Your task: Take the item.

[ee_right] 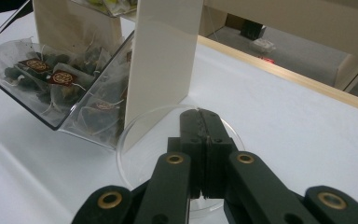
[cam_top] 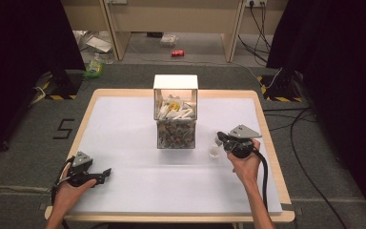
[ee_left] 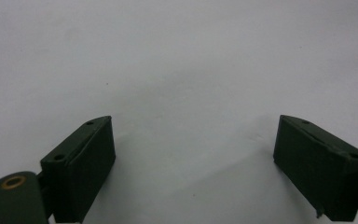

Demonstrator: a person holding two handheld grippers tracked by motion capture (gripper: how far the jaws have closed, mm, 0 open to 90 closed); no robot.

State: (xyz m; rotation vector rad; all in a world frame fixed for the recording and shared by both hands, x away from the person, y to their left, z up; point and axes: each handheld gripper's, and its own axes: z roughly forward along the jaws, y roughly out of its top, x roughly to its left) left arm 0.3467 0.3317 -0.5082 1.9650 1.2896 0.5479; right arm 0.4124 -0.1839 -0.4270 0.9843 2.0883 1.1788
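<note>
A clear box (cam_top: 176, 129) with a white top stands at the middle of the table; it holds tea bags (cam_top: 175, 112). In the right gripper view its clear lower tray with tea bags (ee_right: 51, 81) lies at the left, beside a cream upright panel (ee_right: 163, 60). A clear round dish (cam_top: 213, 151) lies on the white mat to the right of the box. My right gripper (cam_top: 220, 139) hovers just over the dish (ee_right: 140, 140), its jaws pressed together (ee_right: 201, 116) with nothing seen between them. My left gripper (cam_top: 106, 172) rests near the front left, open (ee_left: 193, 154) over bare mat.
The white mat (cam_top: 138, 143) covers a wooden table (cam_top: 271, 157). Black curtains hang at both sides. Cables (cam_top: 305, 157) trail on the floor at the right. On the floor beyond the table lie a red can (cam_top: 177, 53) and a wooden bench (cam_top: 171, 19).
</note>
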